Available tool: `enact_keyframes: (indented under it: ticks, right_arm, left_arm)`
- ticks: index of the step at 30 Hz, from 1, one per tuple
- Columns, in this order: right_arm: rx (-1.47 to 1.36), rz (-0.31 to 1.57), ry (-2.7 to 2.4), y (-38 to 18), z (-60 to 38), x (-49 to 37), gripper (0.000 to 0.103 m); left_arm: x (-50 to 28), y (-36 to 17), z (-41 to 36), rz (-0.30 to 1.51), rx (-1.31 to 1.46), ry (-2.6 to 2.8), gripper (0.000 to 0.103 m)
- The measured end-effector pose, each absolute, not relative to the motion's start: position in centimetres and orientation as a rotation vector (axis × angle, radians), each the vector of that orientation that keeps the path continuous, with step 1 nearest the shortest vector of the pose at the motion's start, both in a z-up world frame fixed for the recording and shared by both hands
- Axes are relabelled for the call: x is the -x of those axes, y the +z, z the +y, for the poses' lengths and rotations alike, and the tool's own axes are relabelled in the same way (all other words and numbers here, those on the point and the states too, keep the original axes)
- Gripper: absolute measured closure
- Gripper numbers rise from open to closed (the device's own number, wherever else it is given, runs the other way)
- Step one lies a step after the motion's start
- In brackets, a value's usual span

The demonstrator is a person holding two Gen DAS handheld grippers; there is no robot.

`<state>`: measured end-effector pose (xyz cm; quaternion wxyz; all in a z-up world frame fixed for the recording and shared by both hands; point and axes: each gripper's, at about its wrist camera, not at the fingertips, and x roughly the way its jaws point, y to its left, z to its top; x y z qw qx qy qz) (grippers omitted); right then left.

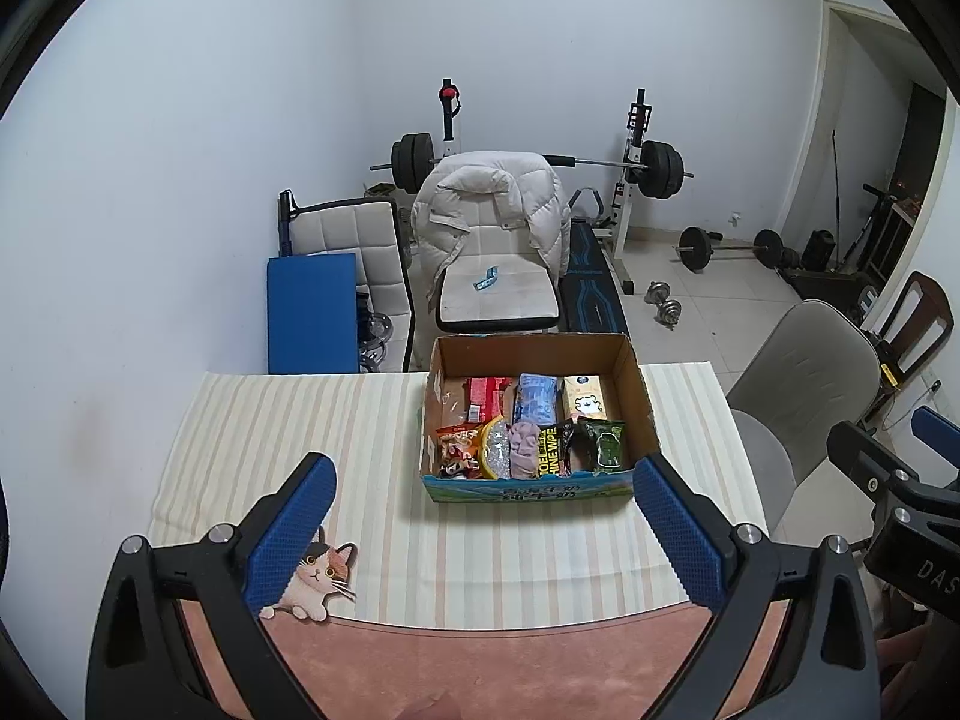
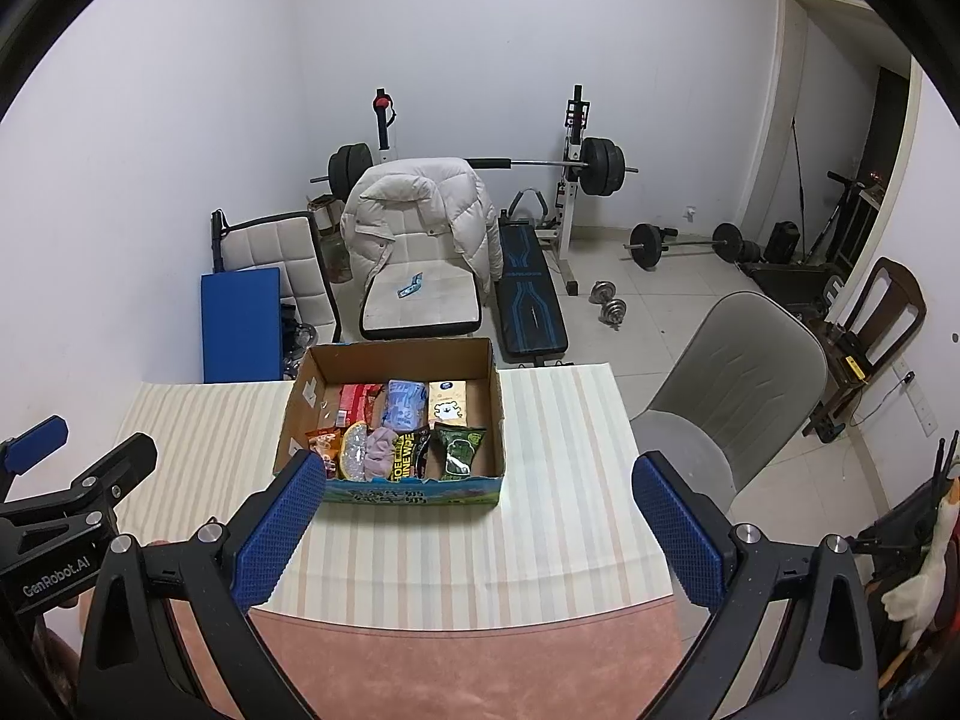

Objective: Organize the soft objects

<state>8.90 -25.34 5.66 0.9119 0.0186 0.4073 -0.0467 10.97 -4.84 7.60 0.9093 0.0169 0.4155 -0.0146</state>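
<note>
On the striped cloth point(image 1: 288, 420) over a pink table point(image 1: 480, 660), at twelve o'clock, an open cardboard box point(image 1: 531, 354) holds crinkly, soft packets point(image 1: 528, 420). Both the left gripper point(image 1: 480, 534) and right gripper point(image 2: 474, 531) hover spread wide, empty. Behind stand a padded chair point(image 1: 498, 294) and barbell point(image 1: 600, 163).

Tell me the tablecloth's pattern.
The tablecloth has cream and beige stripes, clearest in the right wrist view.

1 box point(image 1: 528, 489) on 1 striped cloth point(image 1: 288, 420), holding approx 8 soft packs: 1 red point(image 1: 486, 396), 1 blue point(image 1: 536, 399), 1 yellow point(image 1: 585, 399), 1 green point(image 1: 607, 444), 1 black wipes point(image 1: 549, 450), 1 purple point(image 1: 522, 447), 1 clear point(image 1: 495, 447), 1 orange at 9 o'clock point(image 1: 457, 441). 2 grippers point(image 1: 483, 528) point(image 2: 471, 525), 1 cat sticker point(image 1: 318, 582).
</note>
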Motion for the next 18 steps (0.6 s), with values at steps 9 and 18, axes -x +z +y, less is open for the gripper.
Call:
enact_keyframes:
  ticks: [9, 18]
  right_arm:
    - [-0.042, 0.844, -0.096, 5.73, -25.34, -8.84, 0.0]
    - [-0.047, 0.84, -0.112, 5.42, -25.43, -8.62, 0.0]
  left_arm:
    - [-11.05, 7.6, -4.89, 0.855, -0.033, -0.03, 0.001]
    - [-10.96, 7.82, -5.29, 0.856, -0.038, -0.037, 0.001]
